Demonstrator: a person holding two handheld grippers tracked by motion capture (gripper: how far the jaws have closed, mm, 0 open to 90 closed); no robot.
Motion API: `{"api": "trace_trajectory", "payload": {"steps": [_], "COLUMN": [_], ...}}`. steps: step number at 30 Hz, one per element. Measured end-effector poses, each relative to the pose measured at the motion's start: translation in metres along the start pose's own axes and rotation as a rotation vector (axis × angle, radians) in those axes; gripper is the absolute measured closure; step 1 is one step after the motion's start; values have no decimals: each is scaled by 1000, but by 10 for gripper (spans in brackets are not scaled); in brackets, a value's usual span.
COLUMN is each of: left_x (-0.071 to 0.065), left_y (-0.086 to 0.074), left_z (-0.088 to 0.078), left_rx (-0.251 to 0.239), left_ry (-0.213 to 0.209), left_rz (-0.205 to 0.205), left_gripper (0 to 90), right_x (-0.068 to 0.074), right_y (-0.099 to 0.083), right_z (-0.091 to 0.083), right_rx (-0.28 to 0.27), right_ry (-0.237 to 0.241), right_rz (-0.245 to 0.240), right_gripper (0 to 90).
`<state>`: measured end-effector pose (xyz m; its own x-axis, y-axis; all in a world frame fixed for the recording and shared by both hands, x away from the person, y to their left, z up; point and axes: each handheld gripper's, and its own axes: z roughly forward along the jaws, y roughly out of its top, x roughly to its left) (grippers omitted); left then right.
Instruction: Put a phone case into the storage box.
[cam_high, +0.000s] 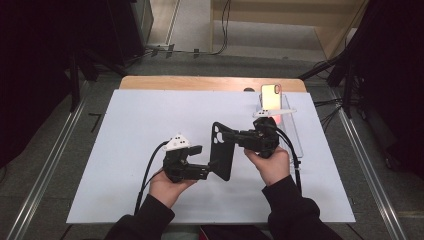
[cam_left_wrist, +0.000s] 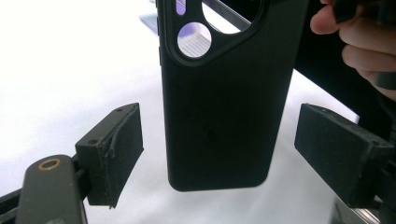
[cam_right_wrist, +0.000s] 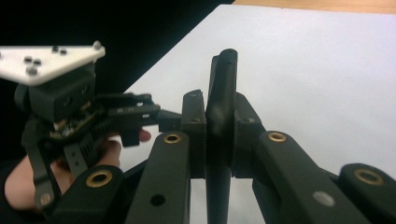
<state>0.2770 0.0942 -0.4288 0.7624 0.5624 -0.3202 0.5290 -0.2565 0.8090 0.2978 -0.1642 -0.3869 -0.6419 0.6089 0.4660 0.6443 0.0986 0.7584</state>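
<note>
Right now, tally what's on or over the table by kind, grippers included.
Grippers: 2, left gripper open, right gripper shut on the case
Black phone case: 1, held up off the table
Phone standing at the far edge: 1
Clear stand under the phone: 1
White sheet covering the table: 1
Total: 6

**Colours and patterns observed**

Phone case (cam_left_wrist: 215, 107): matt black, unpatterned. Left gripper (cam_high: 200, 161) and right gripper (cam_high: 227, 136): black bodies, black pads, brass-coloured pivot rings, each topped by a white plate with dark dots. Table sheet (cam_high: 140, 125): plain white, over a light wood table edge (cam_high: 200, 83). Second phone (cam_high: 271, 96), standing at the far side: pale orange-yellow glow with a dark rim. Sleeves (cam_high: 295, 210): black. Floor: grey.
</note>
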Motion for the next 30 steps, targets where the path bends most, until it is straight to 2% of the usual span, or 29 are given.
{"api": "trace_trajectory", "payload": {"steps": [2,6,9,11,15,17,21,25,27,29,30], "left_x": [2,9,13,14,16,16,17,18,19,20,22], "left_y": [3,9,12,14,18,20,23,30,33,37,39], "left_z": [-4,-12,-14,-15,-16,-16,-19,-23,-24,-25,-25], "left_rx": [1,3,43,64,114,130,124,113,115,101,95], "left_ry": [1,-43,-85,-103,-139,-150,-189,-224,-240,-238,-254], "left_rz": [19,22,30,45,78,99,126,158,162,169,163], "left_gripper": [156,161,161,161,161,161,177,177,177,177,177], "right_x": [0,0,-2,-3,1,3,4,5,4,4,4], "right_y": [0,-1,-1,-1,-1,-1,-2,-2,-2,-1,-1], "right_z": [-1,-3,-4,-3,-1,0,1,1,1,1,1], "right_rx": [6,18,28,36,68,77,91,105,110,119,123], "right_ry": [12,38,97,120,120,136,192,210,221,233,237], "right_rz": [-14,-52,-77,-91,-148,-166,-196,-223,-229,-231,-236], "right_gripper": [775,774,775,774,775,774,774,774,774,774,774]}}
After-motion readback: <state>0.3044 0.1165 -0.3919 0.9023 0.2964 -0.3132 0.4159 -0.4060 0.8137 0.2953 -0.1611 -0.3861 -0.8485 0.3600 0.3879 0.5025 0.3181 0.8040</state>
